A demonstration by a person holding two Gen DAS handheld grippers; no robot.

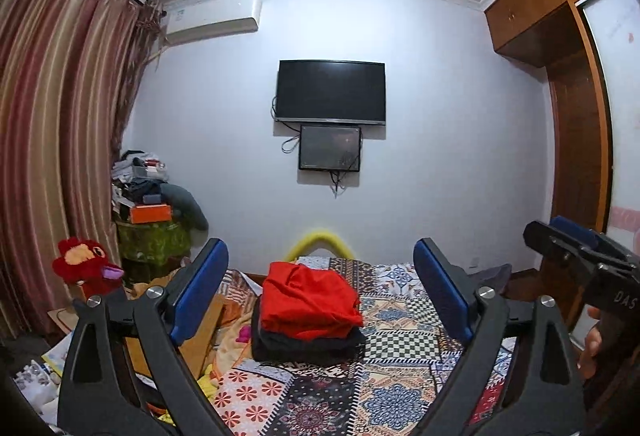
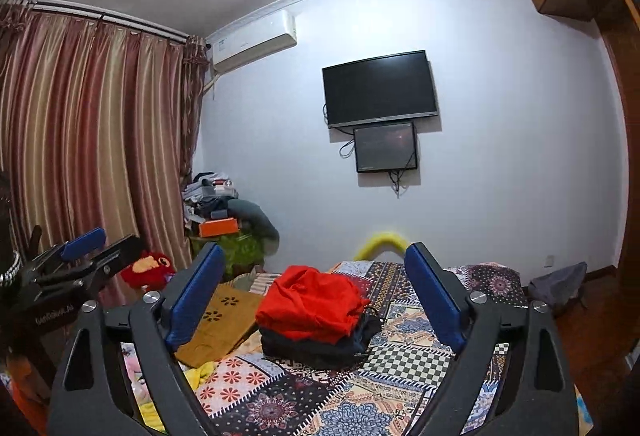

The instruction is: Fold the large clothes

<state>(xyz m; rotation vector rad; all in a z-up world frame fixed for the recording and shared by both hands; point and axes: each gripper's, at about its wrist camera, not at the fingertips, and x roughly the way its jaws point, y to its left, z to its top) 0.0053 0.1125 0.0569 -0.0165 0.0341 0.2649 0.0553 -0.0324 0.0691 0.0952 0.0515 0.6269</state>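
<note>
Both tongs wide and empty, level over the bed, folded stack lying ahead.

Across the lower half of both wrist views: patchwork-print quilted bed cover, bare of any unfolded garment as far as visible. At lower centre on it: folded bright red cloth garment on top of a folded black cloth garment, stack neat but with a loose red corner hanging at its right in the right wrist view. Left gripper framing the stack from well apart, blue pads spread, nothing between. Right gripper likewise agape and empty. Probably between pieces: best to fetch the next large garment, spread flat on the bare quilt near the bottom of the frame, clear of the stack, pinching two matching corners together.
</note>
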